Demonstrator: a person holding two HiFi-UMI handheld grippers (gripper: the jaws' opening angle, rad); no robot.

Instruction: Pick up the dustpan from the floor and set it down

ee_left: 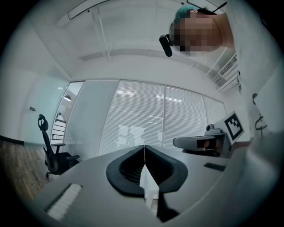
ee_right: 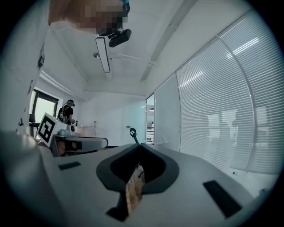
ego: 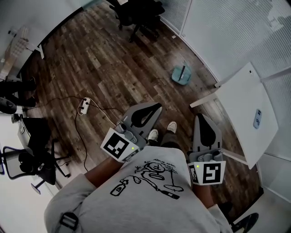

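Note:
The teal dustpan [ego: 181,75] with a dark handle lies on the wood floor near the glass wall, well ahead of both grippers. Its upright handle [ee_right: 132,134] peeks over the jaws in the right gripper view. My left gripper [ego: 157,107] is held level at waist height, jaws shut with nothing between them [ee_left: 144,148]. My right gripper [ego: 200,118] is held level beside it, also shut and empty [ee_right: 139,145]. Each gripper shows in the other's view: the right gripper [ee_left: 202,142] and the left gripper [ee_right: 80,142].
A white table [ego: 248,109] stands to the right, its corner close to the dustpan. A black office chair [ego: 136,13] is at the far wall. A power strip [ego: 84,105] with its cable lies on the floor at left, near another chair [ego: 32,159].

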